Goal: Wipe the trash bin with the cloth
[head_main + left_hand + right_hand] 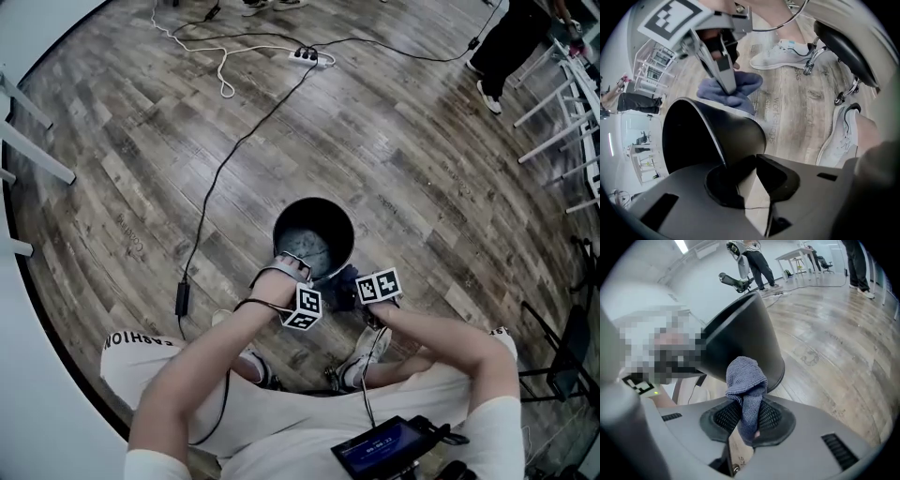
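Bin black, round, open top, at centre of head view on wood floor, just above the person's shoes. Whether it is tipped or lifted, can't tell.

Left gripper pinching the bin rim, at the rim's lower-left edge in head view. In left gripper view the rim runs down into the gap between the pads. Jaws are clamped on it, one pad on the dark inner side and one on the shiny outer wall.

Right gripper pinching cloth, blue-grey knit, with a bunched wad sticking up past the jaws. In head view the cloth is at the bin's lower-right outer side, just beside the rim. In right gripper view it sits in front of the outer wall; touching or just off, can't tell. Left gripper view shows the right gripper at upper left, with the cloth bunched under its tips beyond the bin.

Both forearms reach up from bottom of head view, marker cubes side by side below the bin.

Power strip with white cord at top centre. Black cable runs from it down the floor toward the person. Small screen at bottom centre. Stool base with casters at right of left gripper view. Another person's legs at upper right.
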